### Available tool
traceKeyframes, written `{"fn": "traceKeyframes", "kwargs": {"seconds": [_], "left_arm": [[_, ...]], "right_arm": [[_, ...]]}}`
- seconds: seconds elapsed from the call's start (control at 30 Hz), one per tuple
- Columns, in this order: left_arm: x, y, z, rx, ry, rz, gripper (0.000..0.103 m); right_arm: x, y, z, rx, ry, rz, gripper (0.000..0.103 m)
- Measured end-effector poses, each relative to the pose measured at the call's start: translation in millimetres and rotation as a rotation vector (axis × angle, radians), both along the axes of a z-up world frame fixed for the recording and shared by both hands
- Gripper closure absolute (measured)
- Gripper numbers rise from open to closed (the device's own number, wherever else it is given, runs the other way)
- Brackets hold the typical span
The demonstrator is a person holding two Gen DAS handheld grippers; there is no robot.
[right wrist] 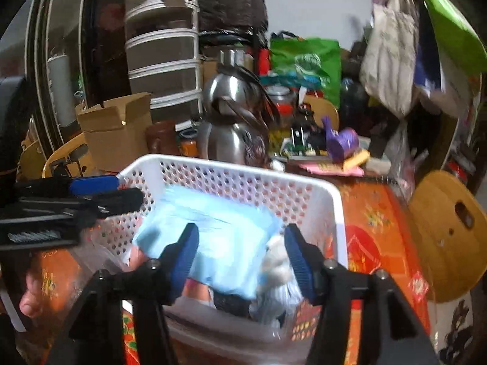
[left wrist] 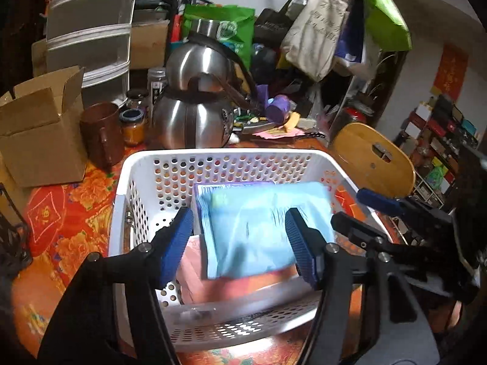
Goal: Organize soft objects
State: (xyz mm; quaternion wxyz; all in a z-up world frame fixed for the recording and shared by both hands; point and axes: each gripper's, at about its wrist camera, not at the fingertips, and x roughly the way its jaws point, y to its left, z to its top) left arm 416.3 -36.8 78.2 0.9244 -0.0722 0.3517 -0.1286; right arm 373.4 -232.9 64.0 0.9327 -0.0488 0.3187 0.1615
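Both hand-held grippers, left (left wrist: 240,243) and right (right wrist: 240,258), hover wide and empty over the white basket (left wrist: 121,188). A careless descent could snag the light blue soft pack (left wrist: 258,225) or tip the basket off the surface (left wrist: 61,219).

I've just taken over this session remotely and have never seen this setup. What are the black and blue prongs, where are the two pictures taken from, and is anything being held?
No robot here: a person holds a two-finger claw in each hand, each with a camera looking along its fingers. One picture is from the left claw, the other from the right claw. The blue ribbed pieces are the finger pads. Both claws are open and hold nothing. They hover over a white basket on an orange flowered tablecloth. Inside lies a light blue soft pack on top of other soft things. Behind stand steel kettles and a cardboard box.
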Motion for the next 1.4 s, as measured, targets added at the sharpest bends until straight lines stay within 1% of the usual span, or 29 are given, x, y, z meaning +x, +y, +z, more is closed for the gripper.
{"fn": "traceKeyframes", "kwargs": {"seconds": [0.03,0.07,0.17,0.3,0.47,0.6,0.63,0.67,0.7,0.73,0.77,0.87,0.97,1.03,1.1,1.2,1.3,1.33,1.4], "left_arm": [[-2.8,0.6,-1.6,0.019,-0.014,0.004,0.035],[-3.6,0.9,-3.0,0.036,-0.017,0.015,0.034],[-5.1,2.4,-10.0,0.038,-0.014,0.011,0.034],[-9.3,3.2,-19.8,0.053,-0.008,0.010,0.034],[-23.8,5.3,-21.1,0.044,-0.016,0.018,0.034],[-39.2,7.0,-15.4,0.046,-0.048,0.033,0.033],[-45.1,7.7,-13.0,0.047,-0.061,0.035,0.030],[-54.6,7.5,-9.0,0.056,-0.085,0.038,0.024],[-64.4,6.9,-4.3,0.070,-0.111,0.048,0.021],[-73.7,6.5,0.3,0.084,-0.132,0.055,0.014],[-83.9,6.3,4.7,0.094,-0.155,0.060,0.008],[-119.7,8.1,19.5,0.112,-0.211,0.062,0.000],[-158.8,11.2,33.9,0.133,-0.263,0.066,0.000],[-182.5,14.7,42.2,0.151,-0.278,0.082,0.000],[-204.7,19.2,46.7,0.165,-0.273,0.119,0.000],[-236.7,26.1,49.2,0.171,-0.274,0.141,0.000],[-274.2,38.0,50.3,0.123,-0.268,0.123,0.000],[-289.9,42.3,51.7,0.114,-0.270,0.130,0.000],[-310.4,44.6,53.5,0.144,-0.268,0.162,0.000]], "right_arm": [[-0.5,-3.1,-3.4,0.008,0.008,-0.002,0.043],[-0.8,-5.3,-5.1,0.011,0.009,-0.007,0.041],[-0.9,-11.3,-8.3,0.023,0.021,-0.015,0.038],[-4.6,-11.5,-11.2,0.022,0.034,-0.014,0.037],[-8.5,-9.7,-10.0,0.038,0.034,-0.013,0.037],[-16.8,-11.2,-6.3,0.055,0.029,-0.023,0.037],[-20.6,-11.9,-4.7,0.067,0.028,-0.024,0.037],[-26.7,-13.2,-2.0,0.079,0.022,-0.024,0.037],[-34.7,-13.9,1.4,0.085,0.011,-0.024,0.033],[-43.9,-13.9,5.3,0.084,-0.001,-0.026,0.029],[-52.9,-13.8,8.5,0.081,-0.014,-0.027,0.023],[-87.1,-13.6,19.6,0.064,-0.059,-0.017,0.015],[-124.2,-18.9,29.9,0.069,-0.096,-0.020,0.010],[-144.5,-24.3,36.1,0.083,-0.108,-0.019,0.007],[-164.4,-29.0,42.3,0.077,-0.109,-0.048,0.006],[-194.9,-32.6,50.6,0.073,-0.128,-0.070,0.006],[-221.9,-34.9,56.4,0.058,-0.136,-0.095,0.006],[-233.3,-35.6,57.1,0.048,-0.128,-0.119,0.006],[-250.5,-35.4,57.2,0.049,-0.121,-0.161,0.005]]}}
